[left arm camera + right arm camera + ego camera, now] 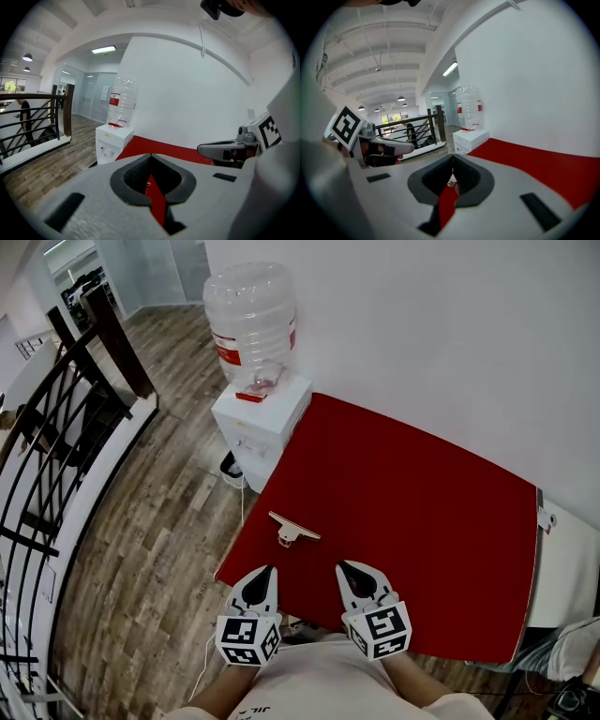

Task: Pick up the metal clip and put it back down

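A metal clip [292,529] with a flat pale top lies on the red table [412,521] near its left front corner. Both grippers hover over the table's near edge, just short of the clip. My left gripper [270,569] is shut with nothing in it, to the clip's near left. My right gripper [341,565] is shut and empty too, to the clip's near right. A sliver of the clip [452,181] peeks through the right gripper's closed jaws, and a smaller glimpse of the clip [148,184] shows through the left's.
A white water dispenser [259,418] with a clear bottle [249,326] stands at the table's far left corner. A black stair railing [52,451] runs along the left over wooden floor. A white wall backs the table. A white cabinet [567,568] adjoins the right side.
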Demonstrator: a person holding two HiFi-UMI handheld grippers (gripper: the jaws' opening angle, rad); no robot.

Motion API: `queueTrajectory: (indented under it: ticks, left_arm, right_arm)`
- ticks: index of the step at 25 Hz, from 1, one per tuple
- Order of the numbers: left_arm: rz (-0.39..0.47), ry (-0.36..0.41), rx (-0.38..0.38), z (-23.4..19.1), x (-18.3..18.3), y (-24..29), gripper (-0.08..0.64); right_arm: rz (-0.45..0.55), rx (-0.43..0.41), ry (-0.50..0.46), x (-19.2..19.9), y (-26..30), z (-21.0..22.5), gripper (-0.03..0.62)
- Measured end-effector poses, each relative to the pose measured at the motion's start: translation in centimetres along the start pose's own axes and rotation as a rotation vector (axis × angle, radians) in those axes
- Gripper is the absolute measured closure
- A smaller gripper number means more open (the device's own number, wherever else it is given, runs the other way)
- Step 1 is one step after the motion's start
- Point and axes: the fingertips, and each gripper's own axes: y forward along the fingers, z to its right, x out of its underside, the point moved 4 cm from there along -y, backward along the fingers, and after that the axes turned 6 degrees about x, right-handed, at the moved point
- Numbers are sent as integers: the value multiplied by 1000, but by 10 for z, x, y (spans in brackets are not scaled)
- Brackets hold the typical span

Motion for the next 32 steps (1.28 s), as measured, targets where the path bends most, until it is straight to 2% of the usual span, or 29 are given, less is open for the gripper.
queueTrajectory:
  ticks: [4, 16, 22, 32]
  left_arm:
    - [-30, -35, -18, -4, 1, 15, 552]
    - [-79, -43, -45, -20, 10, 51, 552]
    - [-120, -56, -44, -36, 32, 77, 552]
    - [-169, -138, -32, -55, 83, 109, 552]
  right_arm:
    - [-16, -12, -11, -7, 12, 16, 584]
    - [-60, -37, 14, -2, 55, 38, 584]
    - [-79, -42, 18, 16, 78, 36, 584]
    - [-131, -71, 27, 49, 98, 26, 584]
